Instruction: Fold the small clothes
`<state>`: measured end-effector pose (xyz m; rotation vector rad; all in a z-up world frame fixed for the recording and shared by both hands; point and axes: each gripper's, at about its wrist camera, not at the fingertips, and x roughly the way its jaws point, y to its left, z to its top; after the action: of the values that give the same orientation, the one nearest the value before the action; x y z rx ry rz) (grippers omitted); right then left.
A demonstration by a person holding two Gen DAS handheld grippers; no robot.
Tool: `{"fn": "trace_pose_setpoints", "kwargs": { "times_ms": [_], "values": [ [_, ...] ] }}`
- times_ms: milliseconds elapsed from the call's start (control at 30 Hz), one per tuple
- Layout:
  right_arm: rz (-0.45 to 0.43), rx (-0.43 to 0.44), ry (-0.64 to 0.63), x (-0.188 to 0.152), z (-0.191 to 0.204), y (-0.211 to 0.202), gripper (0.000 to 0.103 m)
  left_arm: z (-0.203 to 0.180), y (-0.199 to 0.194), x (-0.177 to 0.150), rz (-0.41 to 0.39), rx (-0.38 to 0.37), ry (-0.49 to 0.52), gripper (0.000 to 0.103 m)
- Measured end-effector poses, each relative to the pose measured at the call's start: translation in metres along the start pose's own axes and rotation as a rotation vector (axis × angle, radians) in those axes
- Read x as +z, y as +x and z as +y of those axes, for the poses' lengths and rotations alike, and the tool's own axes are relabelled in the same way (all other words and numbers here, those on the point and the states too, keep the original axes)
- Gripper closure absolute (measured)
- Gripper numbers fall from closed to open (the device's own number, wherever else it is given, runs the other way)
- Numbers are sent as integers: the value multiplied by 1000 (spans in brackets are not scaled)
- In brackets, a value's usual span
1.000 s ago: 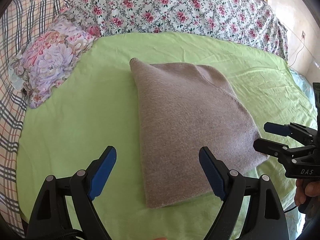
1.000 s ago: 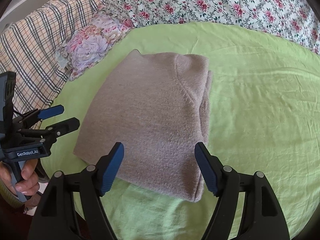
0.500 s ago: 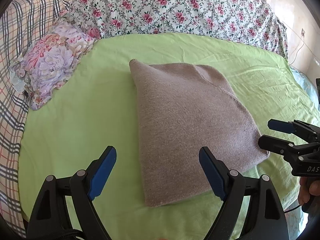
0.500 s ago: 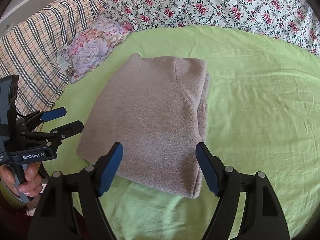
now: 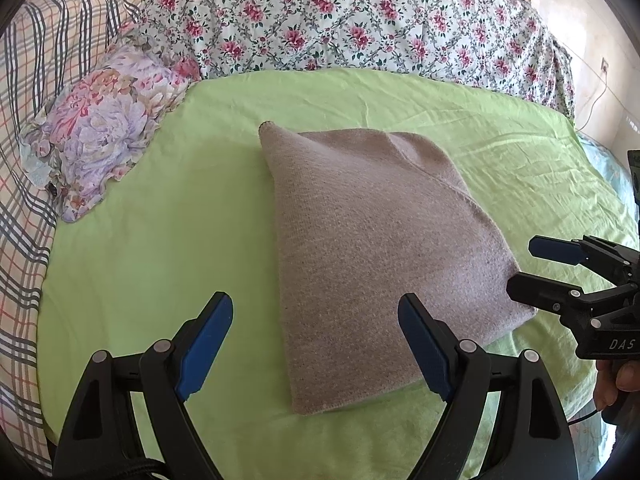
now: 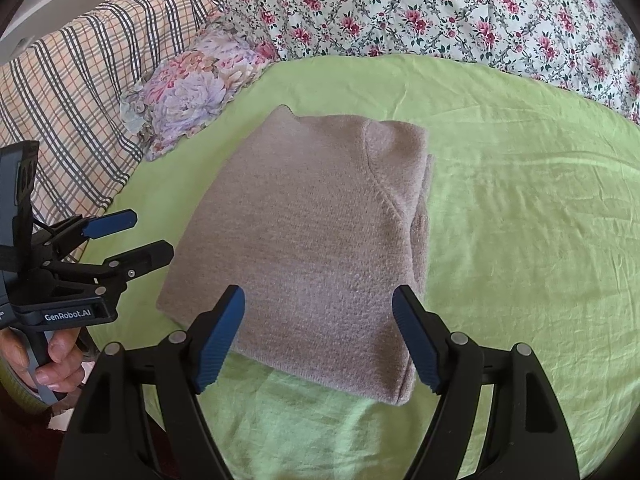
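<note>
A taupe knit garment (image 5: 372, 248) lies folded into a neat rectangle on the green bedsheet (image 5: 168, 208); it also shows in the right wrist view (image 6: 304, 240). My left gripper (image 5: 316, 340) is open and empty, held above the garment's near left corner. My right gripper (image 6: 320, 328) is open and empty, held above the garment's near edge. Each gripper shows in the other's view: the right one (image 5: 532, 268) beside the garment's right corner, the left one (image 6: 148, 236) beside its left corner. Neither touches the cloth.
A floral pillow (image 5: 104, 128) lies at the left of the sheet. A rose-patterned quilt (image 5: 360, 20) runs along the back. A plaid blanket (image 5: 28, 120) covers the left side. The bed's edge falls off at the right, with a wall and cord (image 5: 596, 96) beyond.
Both grippers have drawn back slightly from the garment and stay open. The folded garment has not moved.
</note>
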<state>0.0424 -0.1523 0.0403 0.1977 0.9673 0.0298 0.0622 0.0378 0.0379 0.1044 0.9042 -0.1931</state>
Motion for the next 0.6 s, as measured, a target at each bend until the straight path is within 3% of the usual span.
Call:
{"fn": "trace_pose_setpoints", "kwargs": {
  "times_ms": [600],
  "values": [
    [-13, 7, -8, 9, 4, 1, 25, -2, 1, 6, -4, 4, 2, 17]
  ]
}}
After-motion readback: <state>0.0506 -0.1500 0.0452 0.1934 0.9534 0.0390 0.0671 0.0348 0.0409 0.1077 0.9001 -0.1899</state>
